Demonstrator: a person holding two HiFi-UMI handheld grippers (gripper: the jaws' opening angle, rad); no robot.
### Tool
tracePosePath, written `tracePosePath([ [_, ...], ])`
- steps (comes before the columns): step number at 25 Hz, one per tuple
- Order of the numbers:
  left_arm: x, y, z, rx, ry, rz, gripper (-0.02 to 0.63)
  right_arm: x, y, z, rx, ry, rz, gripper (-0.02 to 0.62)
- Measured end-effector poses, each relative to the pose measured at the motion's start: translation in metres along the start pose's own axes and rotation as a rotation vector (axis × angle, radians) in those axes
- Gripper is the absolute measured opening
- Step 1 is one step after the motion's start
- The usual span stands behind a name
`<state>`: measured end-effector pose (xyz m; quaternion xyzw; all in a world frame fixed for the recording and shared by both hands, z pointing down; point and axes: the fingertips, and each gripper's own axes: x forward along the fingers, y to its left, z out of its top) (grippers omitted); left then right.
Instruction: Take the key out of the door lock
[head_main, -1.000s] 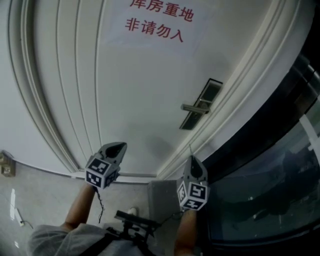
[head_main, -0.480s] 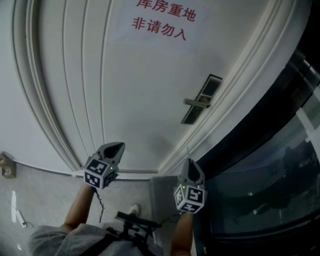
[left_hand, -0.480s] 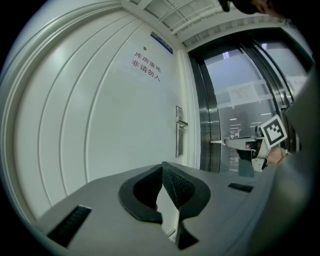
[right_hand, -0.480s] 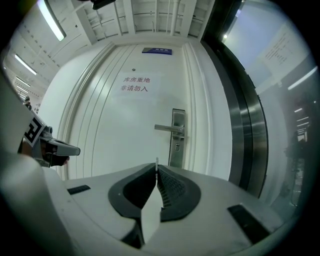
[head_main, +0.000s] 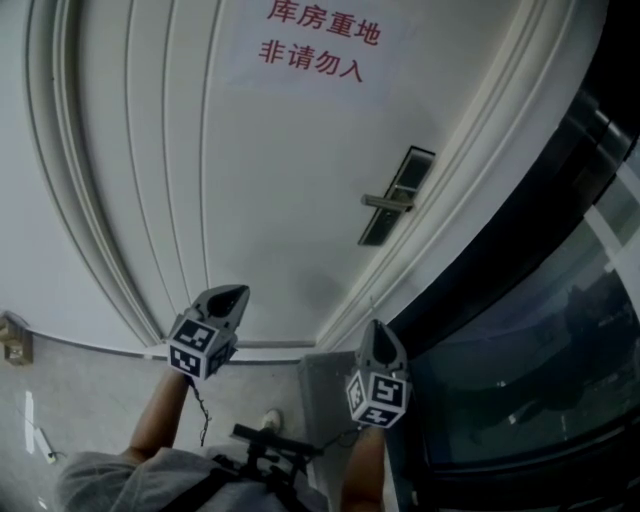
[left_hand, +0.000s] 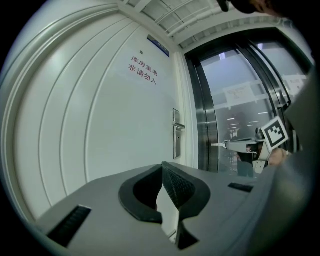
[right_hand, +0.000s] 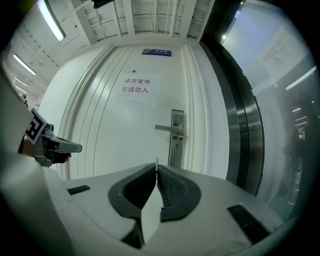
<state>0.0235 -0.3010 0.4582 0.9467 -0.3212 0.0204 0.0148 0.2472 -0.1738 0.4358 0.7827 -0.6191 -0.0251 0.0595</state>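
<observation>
approaching is judged the step in hand: left gripper (head_main: 234, 293) and right gripper (head_main: 376, 327) are held pressed together, empty, well apart from the door handle (head_main: 387, 203); at the keyhole (right_hand: 176, 146) beneath, the key cannot be made out; jaws must be parted there.

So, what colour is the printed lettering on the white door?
Red; the printed lettering shows best in the head view.

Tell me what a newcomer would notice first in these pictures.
The white door with its red-lettered notice fills the head view, the silver handle at its right edge. Both grippers hang low and away from it: the left gripper shut and empty, the right gripper shut on a thin pale piece.
</observation>
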Motion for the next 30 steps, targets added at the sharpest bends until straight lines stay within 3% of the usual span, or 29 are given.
tracePosePath([
  [30,-0.0027,-0.009,0.0011,0.009,-0.002,0.005,0.005,-0.0046,-0.0028,-0.0071,-0.009,0.008,0.012,0.02],
])
